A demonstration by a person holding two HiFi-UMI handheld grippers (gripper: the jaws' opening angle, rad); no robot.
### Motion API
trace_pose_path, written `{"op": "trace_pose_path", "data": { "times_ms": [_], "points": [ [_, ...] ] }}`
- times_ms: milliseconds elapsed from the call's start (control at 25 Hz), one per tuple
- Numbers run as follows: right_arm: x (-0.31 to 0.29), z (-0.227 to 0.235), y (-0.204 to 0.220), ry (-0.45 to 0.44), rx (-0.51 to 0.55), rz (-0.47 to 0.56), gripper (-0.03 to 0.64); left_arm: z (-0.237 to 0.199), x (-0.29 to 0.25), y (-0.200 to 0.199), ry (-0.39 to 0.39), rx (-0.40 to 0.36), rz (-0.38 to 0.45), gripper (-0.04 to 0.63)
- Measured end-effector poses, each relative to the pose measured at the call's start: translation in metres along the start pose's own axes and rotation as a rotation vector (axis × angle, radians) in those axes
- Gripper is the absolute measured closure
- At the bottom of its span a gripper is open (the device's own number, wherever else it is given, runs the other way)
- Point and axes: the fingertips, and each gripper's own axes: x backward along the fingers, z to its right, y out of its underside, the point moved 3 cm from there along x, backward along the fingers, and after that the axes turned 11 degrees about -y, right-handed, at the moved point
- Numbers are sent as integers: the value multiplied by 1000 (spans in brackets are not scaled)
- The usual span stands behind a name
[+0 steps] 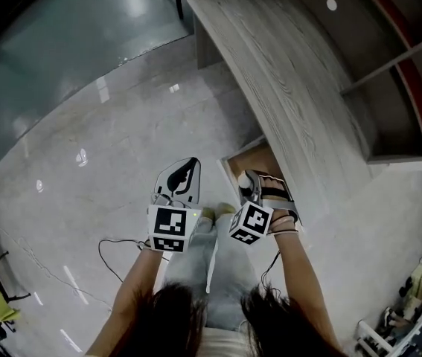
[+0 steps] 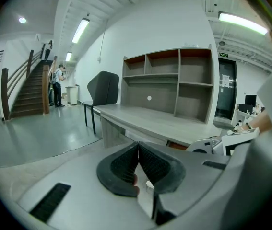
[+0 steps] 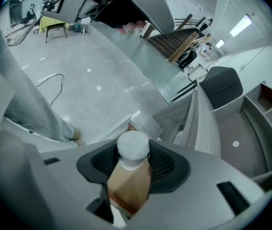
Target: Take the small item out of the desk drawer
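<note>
Your right tool (image 3: 135, 159) is clamped on the small item (image 3: 128, 176), brown with a white cap, just at the front of the open drawer (image 1: 249, 163) under the bench (image 1: 285, 73). Your left tool (image 2: 138, 150) is closed on nothing, beside the drawer. Watch the tilt: that cap-heavy item could slip and drop into the drawer.

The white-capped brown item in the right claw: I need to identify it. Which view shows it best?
Right gripper view: the item sits close up, gripped in the right claw. Head view shows only the claw; left gripper view misses it.
</note>
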Motion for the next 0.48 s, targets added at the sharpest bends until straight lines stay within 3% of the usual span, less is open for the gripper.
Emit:
{"op": "trace_pose_path", "data": {
  "times_ms": [480],
  "points": [
    [46, 6, -9, 65, -187, 26, 420, -1, 28, -29, 19, 11, 17, 578]
  ]
}}
